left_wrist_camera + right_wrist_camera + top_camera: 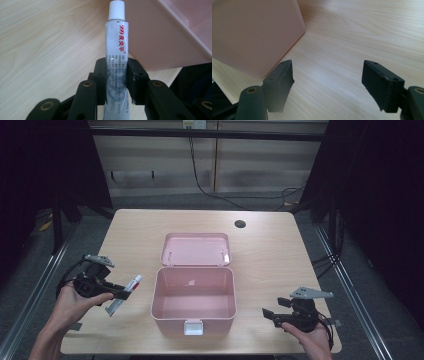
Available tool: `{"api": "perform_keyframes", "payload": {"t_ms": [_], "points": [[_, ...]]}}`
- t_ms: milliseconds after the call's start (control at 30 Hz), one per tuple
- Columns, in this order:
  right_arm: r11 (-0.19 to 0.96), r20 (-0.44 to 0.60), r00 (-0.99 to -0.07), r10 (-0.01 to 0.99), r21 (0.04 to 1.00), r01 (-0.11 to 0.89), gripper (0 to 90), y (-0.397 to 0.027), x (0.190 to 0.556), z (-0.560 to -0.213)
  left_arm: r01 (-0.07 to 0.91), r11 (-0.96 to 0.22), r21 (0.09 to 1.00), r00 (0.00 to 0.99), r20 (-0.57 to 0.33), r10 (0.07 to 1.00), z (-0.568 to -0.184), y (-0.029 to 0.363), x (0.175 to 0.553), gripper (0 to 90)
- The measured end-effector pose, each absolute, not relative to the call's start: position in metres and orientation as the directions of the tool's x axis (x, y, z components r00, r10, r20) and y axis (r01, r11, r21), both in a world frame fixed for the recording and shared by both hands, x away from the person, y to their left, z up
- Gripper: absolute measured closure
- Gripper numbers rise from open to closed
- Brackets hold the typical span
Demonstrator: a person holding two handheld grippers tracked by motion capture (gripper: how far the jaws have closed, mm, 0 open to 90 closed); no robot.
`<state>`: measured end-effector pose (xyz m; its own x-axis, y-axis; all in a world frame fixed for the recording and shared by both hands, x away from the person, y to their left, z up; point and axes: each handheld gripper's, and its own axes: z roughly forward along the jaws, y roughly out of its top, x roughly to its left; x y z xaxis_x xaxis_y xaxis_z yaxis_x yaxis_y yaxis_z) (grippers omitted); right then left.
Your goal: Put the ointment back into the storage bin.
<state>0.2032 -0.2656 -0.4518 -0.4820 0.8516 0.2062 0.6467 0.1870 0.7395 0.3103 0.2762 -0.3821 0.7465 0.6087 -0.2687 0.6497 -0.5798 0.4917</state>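
Table (270, 255) of pale wood carries everything here, and the largest thing on it is the pink box (194, 302), standing near the front edge with its hinged lid (196, 249) thrown back flat behind it, so the whole interior lies open from above and looks bare; that seems the reason it sits square in front of the person, ready to take something in. Its white latch (193, 327) hangs at the front wall, out of the way of anything coming over the side rims. To the left of the box, the left gripper (121, 294) is clamped on a small ointment tube (127, 291), its jaws pressed against the tube's lower body, as the left gripper view shows, with the white cap (116, 10) pointing ahead toward the pink wall (160, 42). Holding it low on the body leaves the capped end free to go in first, I judge. The tube is just beside the box's left wall, not yet over the rim, so that wall is the one thing to clear. The right gripper (274, 312) waits well apart at the box's right, jaws spread wide and holding nothing. A dark round hole (240, 224) sits far back on the table.
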Motion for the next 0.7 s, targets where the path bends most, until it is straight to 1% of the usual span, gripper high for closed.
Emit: {"api": "perform_keyframes", "payload": {"t_ms": [233, 433, 533, 633, 700], "points": [[0.184, 0.209, -0.479, 0.852, 0.738, 0.649, 24.8, -0.266, 0.203, -0.452, 0.61, -0.621, 0.492, 0.782, -0.246, 0.573, -0.372, 0.268, 0.304, 71.3], [0.182, 0.21, -0.477, 0.853, 0.738, 0.65, 24.7, -0.266, 0.203, -0.452, 0.605, -0.634, 0.482, 0.79, -0.267, 0.552, -0.361, 0.267, 0.301, 71.2], [0.183, 0.209, -0.478, 0.853, 0.739, 0.649, 24.7, -0.266, 0.203, -0.452, 0.606, -0.622, 0.496, 0.787, -0.263, 0.558, -0.355, 0.268, 0.299, 71.3], [0.182, 0.211, -0.477, 0.853, 0.737, 0.65, 24.6, -0.266, 0.203, -0.452, 0.592, -0.623, 0.511, 0.799, -0.27, 0.538, -0.351, 0.266, 0.297, 71.3], [0.182, 0.211, -0.477, 0.853, 0.737, 0.651, 24.6, -0.266, 0.203, -0.452, 0.585, -0.607, 0.539, 0.804, -0.282, 0.524, -0.346, 0.266, 0.296, 71.3]]}}
